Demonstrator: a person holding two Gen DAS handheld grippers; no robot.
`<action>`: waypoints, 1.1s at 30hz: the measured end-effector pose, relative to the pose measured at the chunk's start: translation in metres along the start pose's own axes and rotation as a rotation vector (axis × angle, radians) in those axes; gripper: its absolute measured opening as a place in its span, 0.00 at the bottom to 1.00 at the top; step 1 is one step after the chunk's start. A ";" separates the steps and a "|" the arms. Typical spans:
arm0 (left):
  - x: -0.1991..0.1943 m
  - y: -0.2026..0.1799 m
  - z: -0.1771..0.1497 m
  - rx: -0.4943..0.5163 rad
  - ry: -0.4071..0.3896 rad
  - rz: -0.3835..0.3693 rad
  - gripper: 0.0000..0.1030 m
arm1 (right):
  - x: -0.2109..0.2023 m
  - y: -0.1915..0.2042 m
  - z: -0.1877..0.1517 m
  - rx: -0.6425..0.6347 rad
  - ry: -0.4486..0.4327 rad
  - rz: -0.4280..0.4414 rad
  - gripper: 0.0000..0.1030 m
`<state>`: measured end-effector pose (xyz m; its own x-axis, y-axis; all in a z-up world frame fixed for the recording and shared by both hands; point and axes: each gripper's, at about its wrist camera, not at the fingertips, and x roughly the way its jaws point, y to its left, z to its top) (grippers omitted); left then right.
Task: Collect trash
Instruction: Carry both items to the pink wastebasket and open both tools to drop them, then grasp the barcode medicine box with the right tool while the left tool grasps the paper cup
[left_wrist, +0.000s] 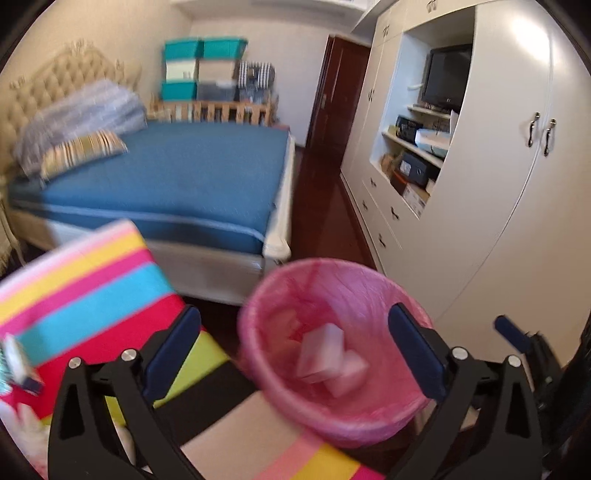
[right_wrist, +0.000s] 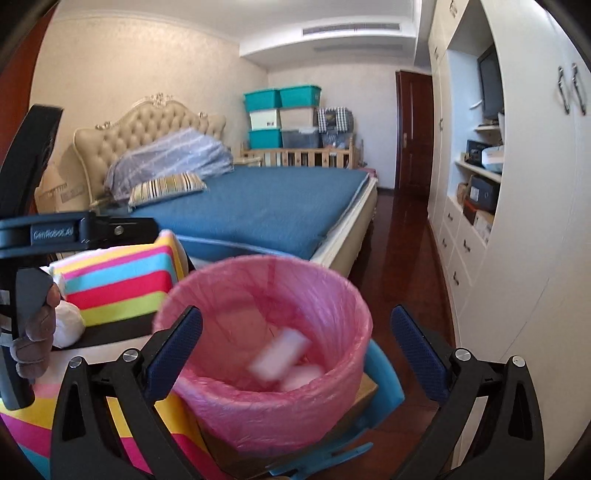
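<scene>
Trash sits inside the pink-lined bin (right_wrist: 266, 354), where two pale boxy pieces (right_wrist: 280, 356) lie blurred near the bottom; in the left wrist view the same pieces (left_wrist: 325, 356) show against the bag's far wall. The bin stands at the near right corner of a low surface covered by a striped cloth (left_wrist: 92, 273) in pink, yellow, blue and red, with a bare tan patch of the top just beside its base. The left gripper (left_wrist: 295, 354) points downward at an angle toward the bin, its dark blue pads (left_wrist: 173, 347) spread wide, one over the cloth and the other over the bin's right rim, nothing between them. The right gripper (right_wrist: 297, 350) tilts down more gently and straddles the bin's mouth, its jaws likewise spread wide and empty, the pads (right_wrist: 417, 347) clear of the rim. In the right wrist view the left gripper's black frame (right_wrist: 66, 230) crosses the left edge, and a hand (right_wrist: 38, 325) curls around its handle with fingers wrapped tight. A white crumpled lump (right_wrist: 68, 325) rests on the cloth just beside that hand. Behind the surface stands a bed (right_wrist: 266, 210) with a blue cover, and a white wardrobe (right_wrist: 524, 258) runs along the right wall.
</scene>
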<state>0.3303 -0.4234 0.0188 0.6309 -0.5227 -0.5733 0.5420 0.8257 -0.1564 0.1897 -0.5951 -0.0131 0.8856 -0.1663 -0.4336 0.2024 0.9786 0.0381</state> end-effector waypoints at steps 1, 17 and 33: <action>-0.014 0.001 -0.001 0.013 -0.031 0.014 0.96 | -0.010 0.003 0.001 0.000 -0.017 0.003 0.93; -0.224 0.088 -0.052 0.108 -0.261 0.257 0.96 | -0.084 0.098 0.007 0.071 -0.090 0.081 0.93; -0.388 0.254 -0.197 -0.146 -0.227 0.658 0.96 | -0.115 0.270 -0.050 0.035 0.082 0.266 0.93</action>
<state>0.1141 0.0307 0.0433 0.9105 0.0757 -0.4065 -0.0608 0.9969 0.0495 0.1213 -0.3056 0.0022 0.8732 0.1073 -0.4754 -0.0169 0.9815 0.1906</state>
